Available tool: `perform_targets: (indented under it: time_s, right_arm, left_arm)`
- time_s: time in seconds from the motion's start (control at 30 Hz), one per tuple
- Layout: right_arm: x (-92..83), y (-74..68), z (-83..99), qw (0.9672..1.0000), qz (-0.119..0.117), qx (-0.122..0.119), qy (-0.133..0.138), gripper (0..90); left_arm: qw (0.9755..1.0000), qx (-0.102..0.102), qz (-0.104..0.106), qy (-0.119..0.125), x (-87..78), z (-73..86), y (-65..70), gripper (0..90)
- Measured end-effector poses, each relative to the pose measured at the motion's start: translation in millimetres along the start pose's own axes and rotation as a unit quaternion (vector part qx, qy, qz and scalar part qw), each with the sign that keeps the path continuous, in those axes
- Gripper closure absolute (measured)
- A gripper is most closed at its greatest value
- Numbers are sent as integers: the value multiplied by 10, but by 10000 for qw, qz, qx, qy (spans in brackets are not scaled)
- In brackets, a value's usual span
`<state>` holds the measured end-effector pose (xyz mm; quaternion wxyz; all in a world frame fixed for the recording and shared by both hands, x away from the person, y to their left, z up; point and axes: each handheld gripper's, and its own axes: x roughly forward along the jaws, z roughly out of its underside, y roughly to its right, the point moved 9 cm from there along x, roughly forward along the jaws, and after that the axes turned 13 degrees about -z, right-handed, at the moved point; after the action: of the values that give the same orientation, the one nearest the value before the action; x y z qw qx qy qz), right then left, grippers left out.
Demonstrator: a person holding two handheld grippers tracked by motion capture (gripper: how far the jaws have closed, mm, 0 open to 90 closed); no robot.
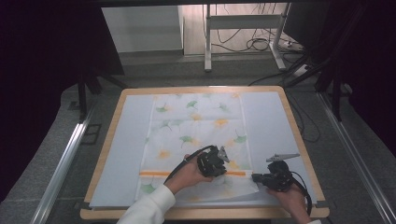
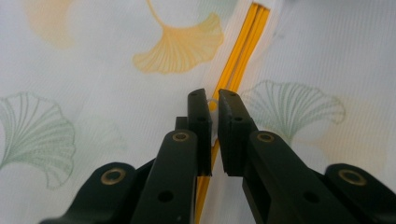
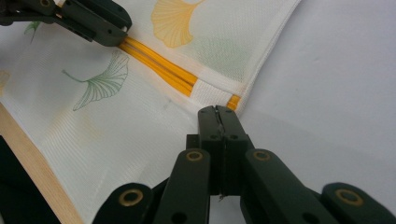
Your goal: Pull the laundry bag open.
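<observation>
A white mesh bag (image 1: 196, 126) printed with green and orange ginkgo leaves lies flat on the table. An orange zipper (image 1: 154, 173) runs across its near end. My left gripper (image 1: 223, 171) sits on the zipper line. In the left gripper view, my left gripper (image 2: 213, 100) is shut on the small white zipper pull (image 2: 212, 104), with the zipper (image 2: 243, 51) running ahead of it. My right gripper (image 1: 255, 177) lies low at the bag's right edge. In the right gripper view, my right gripper (image 3: 217, 112) is shut on the bag's fabric (image 3: 116, 116) beside the zipper's end (image 3: 233, 101). The left gripper (image 3: 119, 35) shows farther along the zipper.
A pale blue mat (image 1: 126, 140) covers the wooden table (image 1: 201, 88) under the bag. The table's front wooden edge (image 3: 37, 172) runs close to my hands. A metal stand (image 1: 243, 23) and cables lie on the floor beyond the table. Metal rails (image 1: 65, 158) flank both sides.
</observation>
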<state>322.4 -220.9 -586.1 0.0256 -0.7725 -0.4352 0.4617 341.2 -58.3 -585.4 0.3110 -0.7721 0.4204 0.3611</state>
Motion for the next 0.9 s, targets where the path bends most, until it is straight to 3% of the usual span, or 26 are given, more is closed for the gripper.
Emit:
perform_targets:
  time_s: [0.9]
  right_arm:
    - [-4, 0, 4, 10000, 7, -15, 1, 896]
  left_arm:
    - [9998, -153, -113, -60, -122, 252, -125, 849]
